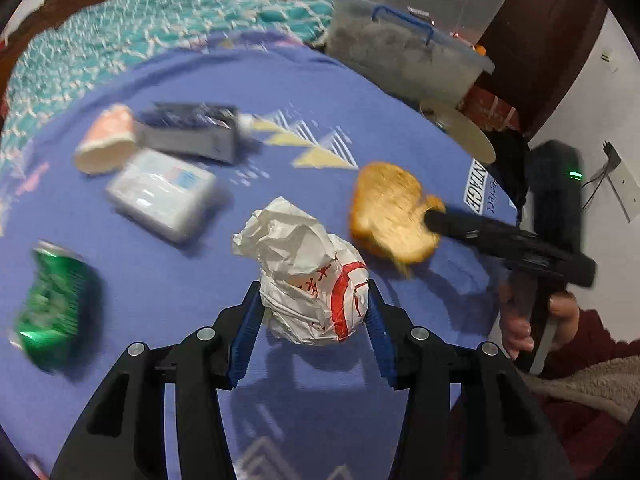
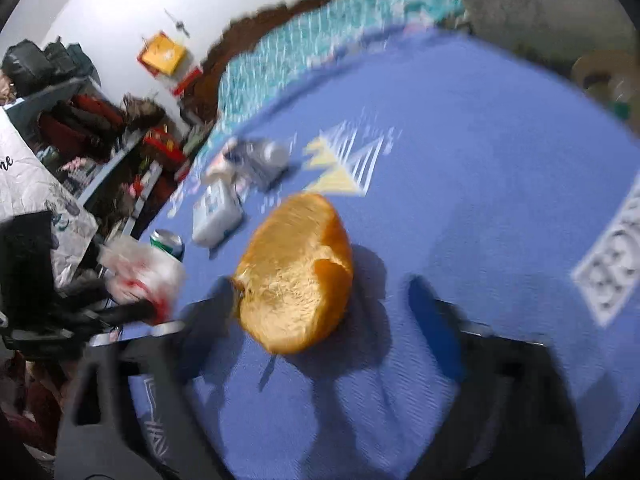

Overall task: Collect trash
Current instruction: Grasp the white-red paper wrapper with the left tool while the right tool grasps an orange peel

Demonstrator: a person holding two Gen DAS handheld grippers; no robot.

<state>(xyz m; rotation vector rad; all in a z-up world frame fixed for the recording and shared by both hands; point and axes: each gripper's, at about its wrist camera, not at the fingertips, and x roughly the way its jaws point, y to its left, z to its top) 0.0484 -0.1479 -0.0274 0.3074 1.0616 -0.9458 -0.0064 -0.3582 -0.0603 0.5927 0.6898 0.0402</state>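
A crumpled white paper wrapper (image 1: 308, 276) with red print sits between the blue pads of my left gripper (image 1: 312, 320), which is shut on it above the blue cloth (image 1: 328, 104). In the right wrist view the same wrapper (image 2: 140, 272) shows at the left edge. An orange peel (image 2: 296, 276) lies between the wide jaws of my right gripper (image 2: 324, 296). It touches the left finger, while the right finger (image 2: 432, 320) stands apart. From the left wrist view, one black finger (image 1: 460, 228) of the right gripper meets the peel (image 1: 392, 212).
On the cloth to the left lie a crushed green can (image 1: 52, 304), a white tissue pack (image 1: 164, 196), a pink paper cup (image 1: 106, 140) and a dark foil pack (image 1: 192, 132). Clear plastic boxes (image 1: 408, 52) stand at the far right edge. A person's hand (image 1: 520, 320) holds the right gripper.
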